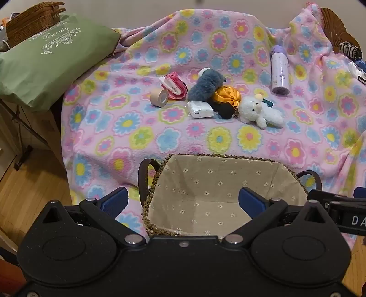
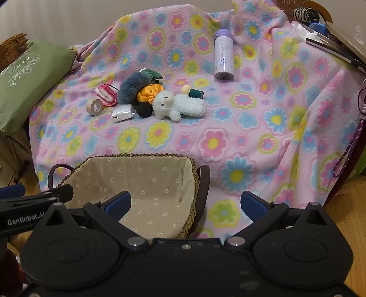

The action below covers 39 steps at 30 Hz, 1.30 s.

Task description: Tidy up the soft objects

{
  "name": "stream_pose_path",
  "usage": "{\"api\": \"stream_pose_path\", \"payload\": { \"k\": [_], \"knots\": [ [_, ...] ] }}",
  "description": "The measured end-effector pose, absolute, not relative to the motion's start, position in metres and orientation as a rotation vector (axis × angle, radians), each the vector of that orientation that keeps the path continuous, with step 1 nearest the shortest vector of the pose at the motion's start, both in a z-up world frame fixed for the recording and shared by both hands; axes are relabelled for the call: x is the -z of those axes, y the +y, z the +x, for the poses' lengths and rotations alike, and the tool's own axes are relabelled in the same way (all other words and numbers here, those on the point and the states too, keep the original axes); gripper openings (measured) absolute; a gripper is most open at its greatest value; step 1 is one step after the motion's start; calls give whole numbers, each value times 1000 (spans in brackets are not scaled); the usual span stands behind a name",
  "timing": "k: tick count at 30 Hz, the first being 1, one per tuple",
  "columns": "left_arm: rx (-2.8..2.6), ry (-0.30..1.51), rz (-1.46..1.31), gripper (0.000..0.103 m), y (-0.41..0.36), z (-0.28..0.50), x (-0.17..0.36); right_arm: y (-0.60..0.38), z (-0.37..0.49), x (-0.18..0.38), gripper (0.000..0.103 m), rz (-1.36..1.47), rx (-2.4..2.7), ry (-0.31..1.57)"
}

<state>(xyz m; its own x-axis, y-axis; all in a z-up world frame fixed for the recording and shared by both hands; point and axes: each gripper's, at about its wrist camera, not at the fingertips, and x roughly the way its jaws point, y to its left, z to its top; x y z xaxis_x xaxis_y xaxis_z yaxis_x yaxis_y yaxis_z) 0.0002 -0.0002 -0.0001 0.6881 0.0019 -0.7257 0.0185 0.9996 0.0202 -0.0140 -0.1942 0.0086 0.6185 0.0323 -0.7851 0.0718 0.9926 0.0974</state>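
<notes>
A flowered blanket (image 1: pixel 228 141) covered the surface. At mid-frame lay one white plush (image 1: pixel 258 110), one grey plush (image 1: pixel 205 83), one tape roll (image 1: pixel 159 97), one bottle (image 1: pixel 279 70). One lined basket (image 1: pixel 219 182) sat empty below. Left gripper (image 1: pixel 183 201) and right gripper (image 2: pixel 185 203) tilted downward, jaws wide apart, holding nothing.

you're facing a plain pale wall (image 1: pixel 148 9) at 12 o'clock. wood-plank floor (image 1: pixel 29 182) shows at 8 o'clock, again at 4 o'clock in the right wrist view. a green cushion (image 1: pixel 45 64) and wicker basket (image 1: pixel 34 20) sit at 10 o'clock. lighting soft, even, indoor.
</notes>
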Motion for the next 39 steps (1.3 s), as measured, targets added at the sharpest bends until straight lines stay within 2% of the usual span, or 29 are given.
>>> {"api": "stream_pose_path", "payload": {
  "k": [39],
  "knots": [
    [22, 825, 5, 99, 5, 1, 3, -194, -10, -6, 102, 130, 23, 917]
  ]
}}
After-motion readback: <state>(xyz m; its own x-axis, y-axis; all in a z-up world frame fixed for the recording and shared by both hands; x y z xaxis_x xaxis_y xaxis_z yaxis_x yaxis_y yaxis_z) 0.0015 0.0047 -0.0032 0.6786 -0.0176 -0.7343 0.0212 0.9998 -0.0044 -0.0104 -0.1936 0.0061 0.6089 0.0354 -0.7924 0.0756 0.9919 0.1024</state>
